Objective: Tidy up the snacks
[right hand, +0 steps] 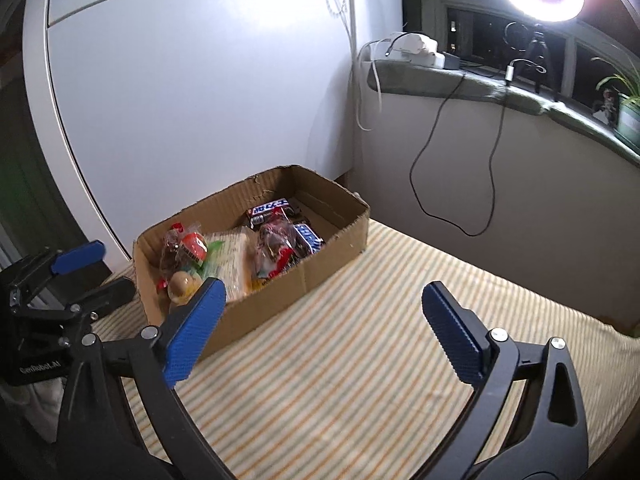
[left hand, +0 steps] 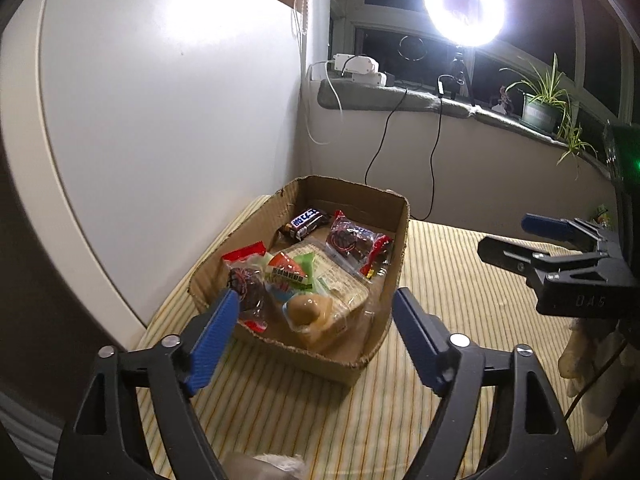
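Cardboard box (left hand: 362, 354) full of wrapped snacks (left hand: 304, 272)

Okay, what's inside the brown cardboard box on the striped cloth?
The brown cardboard box holds wrapped snacks: a dark chocolate bar, red-ended clear packets, a tan bun on a flat pale pack. Anything beneath them is hidden.

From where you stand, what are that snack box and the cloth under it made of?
The box looks like plain brown corrugated cardboard: matte, with ragged torn rims showing fluting. The cloth seems a woven fabric, cream with thin yellow-green stripes and a soft, dull surface; the exact fibre can't be told.
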